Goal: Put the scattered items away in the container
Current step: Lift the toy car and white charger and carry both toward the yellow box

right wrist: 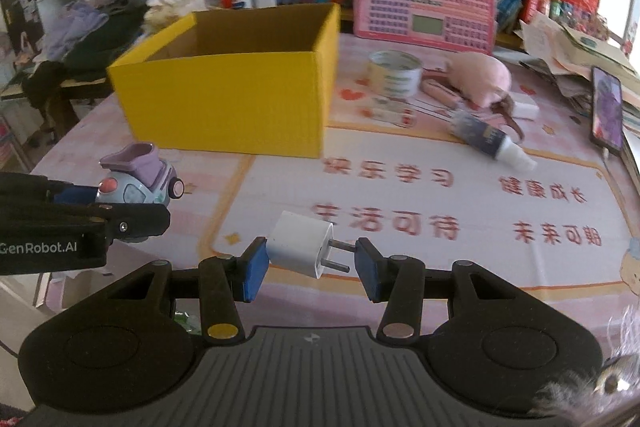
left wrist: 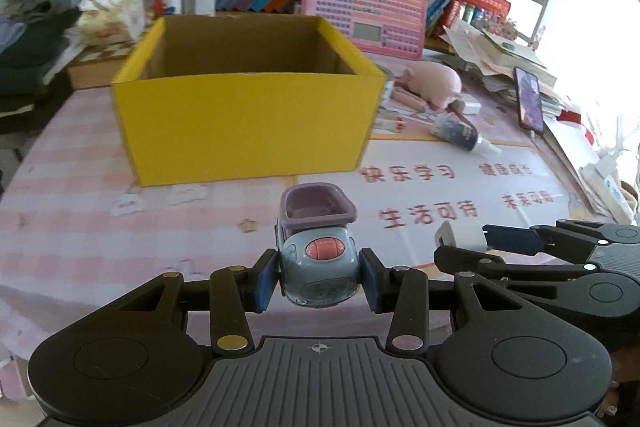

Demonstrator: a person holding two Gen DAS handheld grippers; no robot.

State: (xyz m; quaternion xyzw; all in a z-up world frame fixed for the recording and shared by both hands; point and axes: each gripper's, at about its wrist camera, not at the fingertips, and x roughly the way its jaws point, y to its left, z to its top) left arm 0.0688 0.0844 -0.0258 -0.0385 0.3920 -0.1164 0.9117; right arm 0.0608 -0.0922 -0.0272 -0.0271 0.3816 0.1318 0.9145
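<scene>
My left gripper (left wrist: pixel 319 275) is shut on a small grey-blue toy truck (left wrist: pixel 318 255) with a purple tub on its back, held above the tablecloth. My right gripper (right wrist: pixel 310 263) is shut on a white plug adapter (right wrist: pixel 300 243), one pad on its body and the other against its two prongs. The yellow cardboard box (left wrist: pixel 248 123) stands open-topped on the table ahead of both grippers; its inside looks bare where I can see it. In the right wrist view the left gripper (right wrist: pixel 100 205) with the truck (right wrist: pixel 140 179) shows at the left edge, near the box (right wrist: pixel 232 99).
Right of the box lie a tape roll (right wrist: pixel 394 73), a pink plush toy (right wrist: pixel 480 79), a dark spray bottle (right wrist: pixel 486 139) and a phone (right wrist: pixel 607 109). A pink keyboard toy (right wrist: pixel 426 1), books and cluttered shelves line the back. Stacked papers crowd the right edge.
</scene>
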